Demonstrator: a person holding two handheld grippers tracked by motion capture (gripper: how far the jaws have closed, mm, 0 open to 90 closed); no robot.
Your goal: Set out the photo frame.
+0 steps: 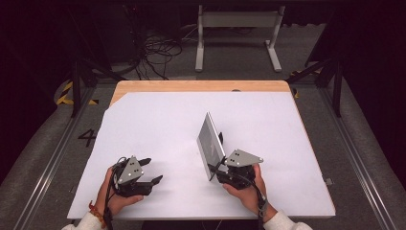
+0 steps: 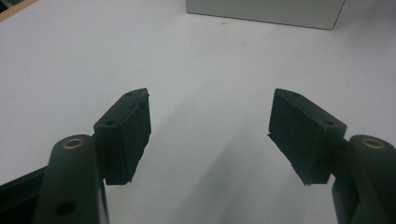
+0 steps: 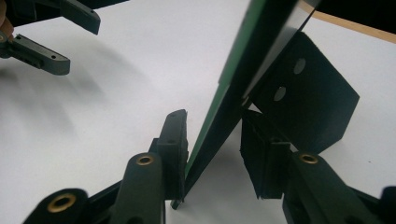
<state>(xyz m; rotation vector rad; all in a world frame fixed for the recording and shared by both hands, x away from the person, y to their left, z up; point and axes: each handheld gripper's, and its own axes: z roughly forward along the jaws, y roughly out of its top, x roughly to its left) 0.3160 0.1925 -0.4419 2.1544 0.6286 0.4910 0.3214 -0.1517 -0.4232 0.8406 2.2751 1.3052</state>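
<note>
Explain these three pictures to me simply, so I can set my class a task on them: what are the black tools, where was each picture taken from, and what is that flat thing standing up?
No robot here: a person sits at a table covered by a white sheet and holds a hand tool with two black jaws in each hand. The wide picture comes from a fixed camera above, looking down. There the left gripper rests low over the sheet, and the right gripper is at the edge of a thin flat panel, which stands tilted on the sheet.

The other two pictures come from small cameras riding on the tools. In the left gripper view its jaws stand wide apart with nothing between them. In the right gripper view the panel's green edge runs up between the jaws: one touches it, and a gap shows at the other. What the panel is, I cannot tell.
</note>
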